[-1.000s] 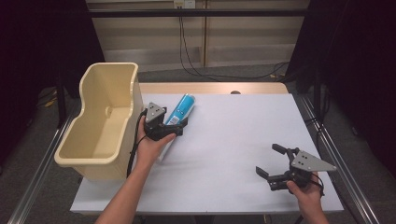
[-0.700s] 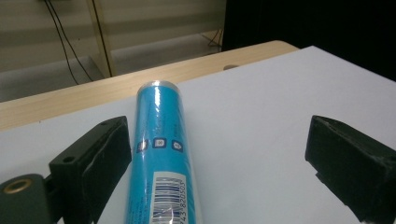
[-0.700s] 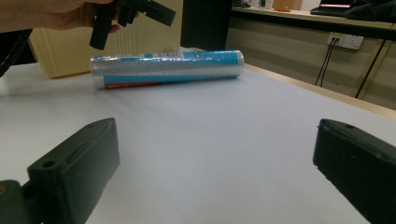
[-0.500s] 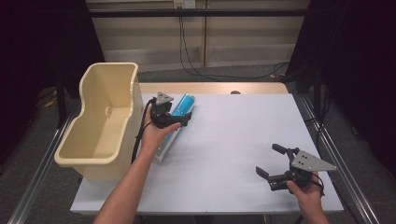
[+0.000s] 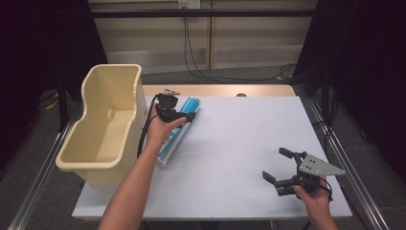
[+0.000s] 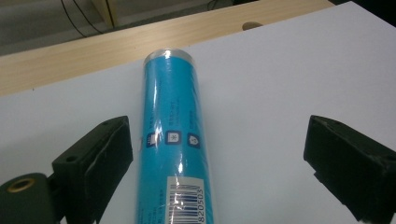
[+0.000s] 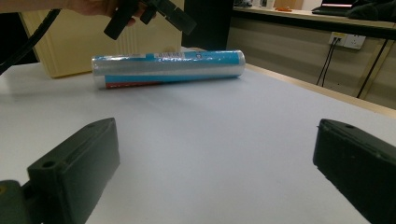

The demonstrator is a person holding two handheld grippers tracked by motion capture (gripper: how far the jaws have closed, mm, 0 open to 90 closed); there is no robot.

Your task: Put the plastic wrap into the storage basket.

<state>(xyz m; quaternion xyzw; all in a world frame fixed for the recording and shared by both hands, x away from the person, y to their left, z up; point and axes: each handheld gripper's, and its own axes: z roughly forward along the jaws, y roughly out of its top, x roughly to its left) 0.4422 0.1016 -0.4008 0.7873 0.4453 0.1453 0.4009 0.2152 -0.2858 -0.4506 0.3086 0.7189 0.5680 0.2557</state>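
Beside the cream tub [image 5: 107, 129], a blue roll [image 6: 173, 140] lies on the white table [image 5: 239, 143]. Above it hangs the left gripper [image 5: 184, 115], jaws wide apart, holding nothing. The right gripper [image 5: 282, 165] is also wide open and empty, well apart.

White counter [image 5: 239, 143], bare wood strip along far edge. Cream plastic bin [image 5: 107, 124] on left side, open top. Black cables [image 5: 191, 52] hanging down far wall. Wall socket [image 7: 346, 40] with plugged leads.
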